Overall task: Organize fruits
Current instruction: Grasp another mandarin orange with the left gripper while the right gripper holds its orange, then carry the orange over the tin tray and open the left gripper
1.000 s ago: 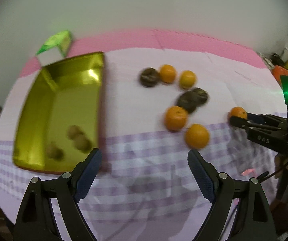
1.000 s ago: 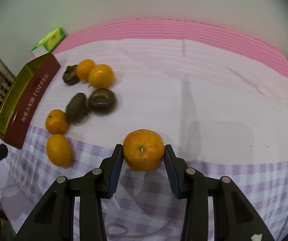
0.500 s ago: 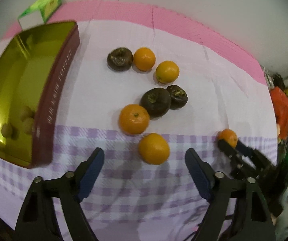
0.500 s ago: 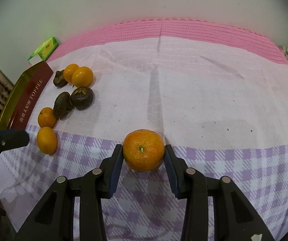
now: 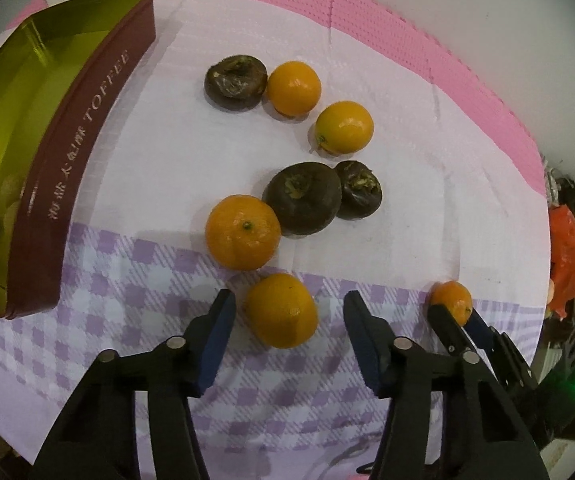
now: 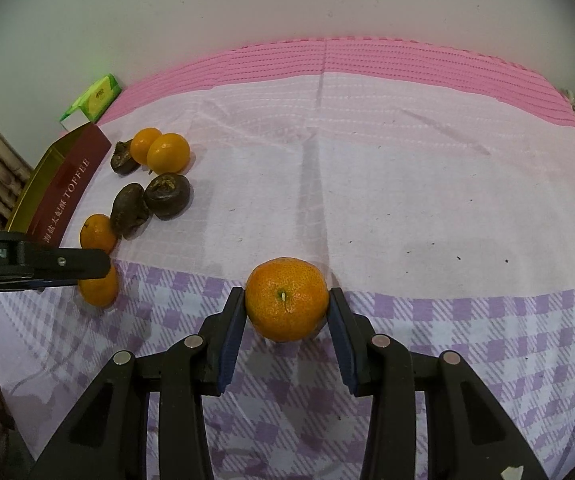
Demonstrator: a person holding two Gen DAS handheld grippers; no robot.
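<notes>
The left claw (image 5: 287, 320) is pointing down at the counter (image 5: 407, 208), and its jaws are closing around an orange (image 5: 281, 310) that is lying on the checked cloth; the pads are not pressing it yet. The right claw (image 6: 287, 312) is clamped on a mandarin (image 6: 286, 299) on the same cloth. Beyond the left claw, three more oranges and three dark fruits (image 5: 304, 203) are lying together. The golden toffee tin (image 5: 67, 152) is standing at the left, with small pale fruits inside.

Round orange mandarins (image 5: 242, 232) and dark brown wrinkled fruits (image 5: 304, 203) lie on a white-and-lilac checked cloth (image 6: 467, 344) over a pink ribbed mat (image 6: 407, 60); the rectangular metal tin (image 5: 67, 152) is maroon outside, gold inside.
</notes>
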